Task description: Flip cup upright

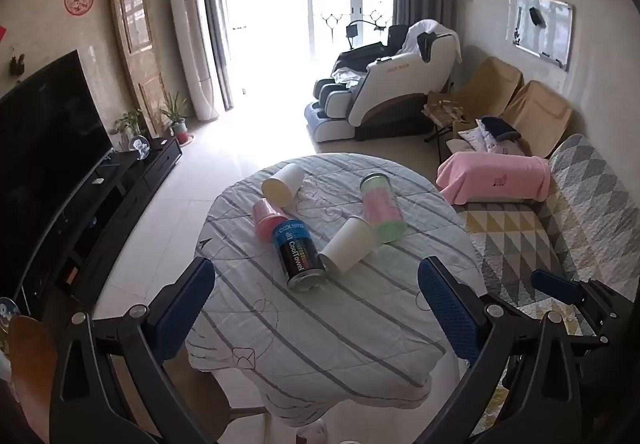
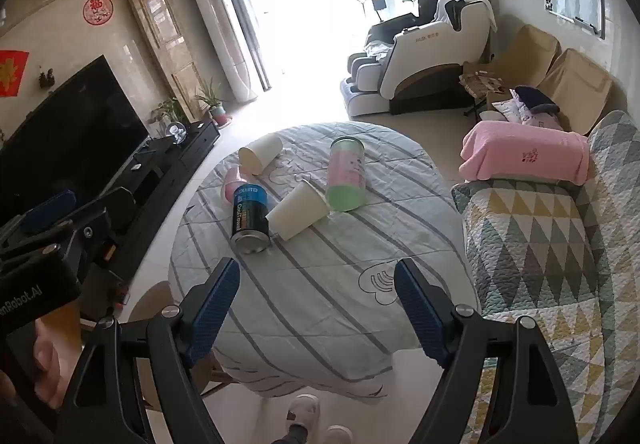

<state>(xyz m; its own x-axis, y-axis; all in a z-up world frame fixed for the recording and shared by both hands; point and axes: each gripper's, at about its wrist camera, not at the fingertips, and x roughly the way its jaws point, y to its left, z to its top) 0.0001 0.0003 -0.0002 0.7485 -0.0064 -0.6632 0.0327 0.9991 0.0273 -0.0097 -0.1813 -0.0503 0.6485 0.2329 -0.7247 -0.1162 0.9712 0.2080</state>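
Two white paper cups lie on their sides on the round table with the striped cloth [image 1: 320, 324] [image 2: 320, 304]: one near the middle [image 1: 347, 251] [image 2: 296, 210], one at the far left [image 1: 283, 184] [image 2: 260, 153]. A pink cup [image 1: 265, 219] [image 2: 232, 180] lies tipped beside them. My left gripper [image 1: 316, 284] is open and empty above the table's near edge. My right gripper [image 2: 316, 280] is open and empty, also short of the cups. The right gripper's blue fingertip shows in the left wrist view [image 1: 554, 284].
A black and blue towel can [image 1: 298, 256] [image 2: 250, 220] and a pink and green can [image 1: 382, 208] [image 2: 346, 174] lie on the table. A sofa with a patterned quilt [image 2: 540, 244] stands to the right, a TV cabinet [image 1: 120, 184] to the left.
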